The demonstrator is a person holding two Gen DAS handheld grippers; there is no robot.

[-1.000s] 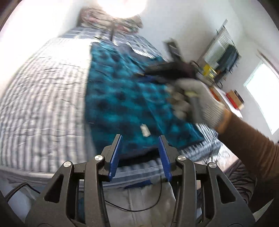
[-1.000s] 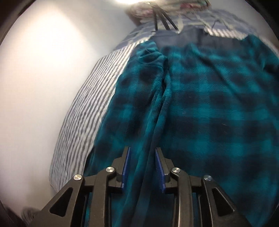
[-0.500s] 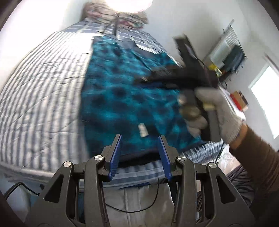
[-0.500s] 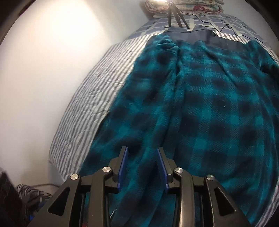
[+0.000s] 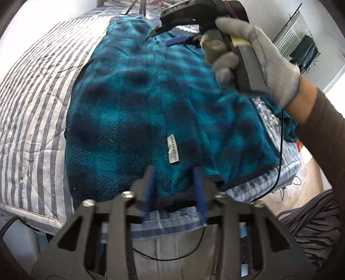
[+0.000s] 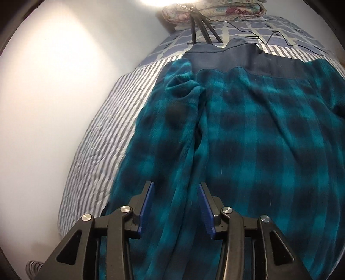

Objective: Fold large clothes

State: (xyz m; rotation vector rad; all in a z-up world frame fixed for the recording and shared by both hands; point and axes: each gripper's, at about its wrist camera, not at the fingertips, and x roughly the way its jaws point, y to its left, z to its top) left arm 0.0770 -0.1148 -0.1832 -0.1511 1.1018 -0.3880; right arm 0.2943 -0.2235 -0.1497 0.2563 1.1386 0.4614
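A teal and black plaid fleece garment (image 5: 129, 103) lies spread on the striped bed quilt (image 5: 32, 97). Its dark hem (image 5: 174, 200) and a white label (image 5: 173, 151) sit by my left gripper (image 5: 173, 189). That gripper's jaws are closing with the hem between the blue pads, which still stand apart. A gloved hand (image 5: 258, 53) holds my right gripper (image 5: 163, 36) above the garment's far part. In the right wrist view the right gripper (image 6: 175, 204) hovers over a lengthwise fold of the garment (image 6: 258, 140). Its jaws are opening, and fabric lies below the gap.
A white wall (image 6: 43, 86) runs close along the bed's left side. Pillows (image 6: 215, 10) and black tripod legs (image 6: 202, 28) stand at the head of the bed. A thin black cable (image 5: 280, 150) hangs from the gloved hand. A rack (image 5: 301, 47) stands by the far wall.
My left gripper dropped closer to the hem and its jaws narrowed. The right gripper pulled back along the garment with its jaws widening, and the gloved hand rose in the left view.
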